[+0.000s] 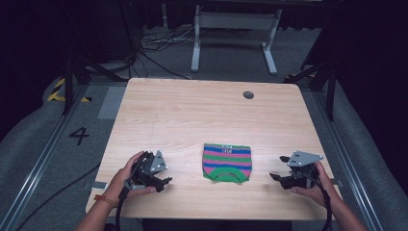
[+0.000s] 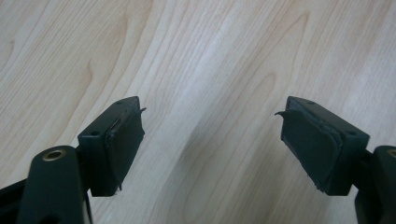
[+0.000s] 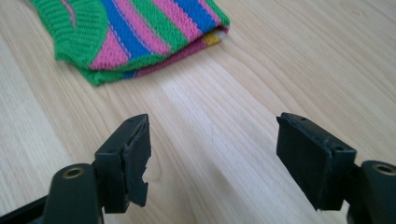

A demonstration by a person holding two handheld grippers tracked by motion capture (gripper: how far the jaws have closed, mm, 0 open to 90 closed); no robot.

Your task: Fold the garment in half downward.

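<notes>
Pale wooden table (image 1: 192,110); one folded striped knit (image 1: 227,162) (near edge) lying flat.

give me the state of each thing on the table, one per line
striped knit garment: folded flat, lying between the two claws, touched by neither
left claw: open, nothing between its jaws, held over bare wood
right claw: open, empty, pointing toward the garment
table: bare apart from the garment

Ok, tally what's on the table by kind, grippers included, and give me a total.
Folded striped knit garment: 1
Gripper: 2, left gripper and right gripper, both open and holding nothing
Total: 3
</notes>
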